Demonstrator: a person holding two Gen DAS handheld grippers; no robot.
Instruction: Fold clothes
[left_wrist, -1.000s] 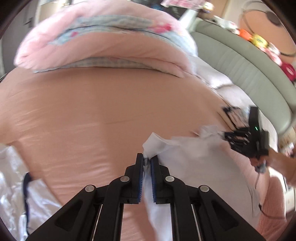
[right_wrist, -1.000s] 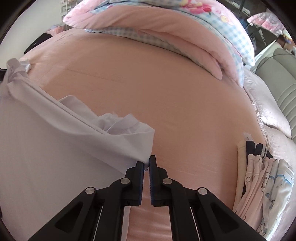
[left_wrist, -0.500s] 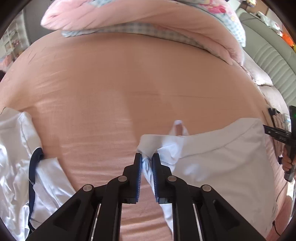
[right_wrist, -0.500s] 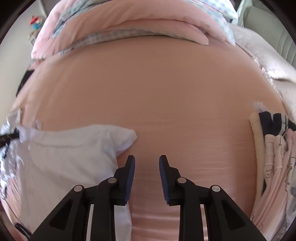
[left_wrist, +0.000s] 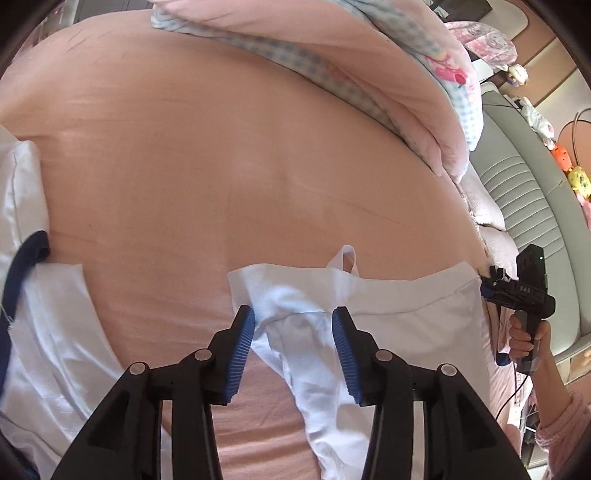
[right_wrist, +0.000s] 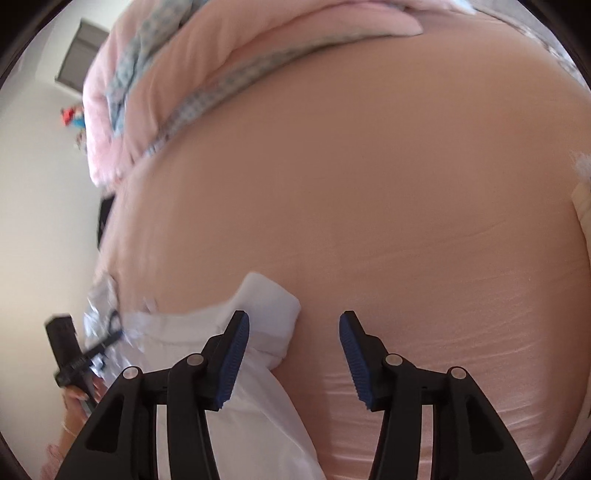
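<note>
A white garment (left_wrist: 388, 306) lies flat on the pink bedsheet (left_wrist: 221, 166). My left gripper (left_wrist: 293, 345) is open, its blue pads on either side of the garment's bunched left corner with a small loop. My right gripper (right_wrist: 293, 350) is open, just right of the garment's other corner (right_wrist: 266, 295), over bare sheet. The right gripper also shows in the left wrist view (left_wrist: 517, 291), at the garment's right edge. The left gripper shows blurred at the left of the right wrist view (right_wrist: 74, 354).
A pile of white clothes with a navy band (left_wrist: 33, 295) lies at the left. A pink and checked duvet (left_wrist: 369, 55) is heaped at the back. A grey padded headboard (left_wrist: 528, 192) runs along the right.
The garment was carried forward and laid down on the sheet. My right gripper opened first and let go of its corner. My left gripper has now opened and released its corner too.
</note>
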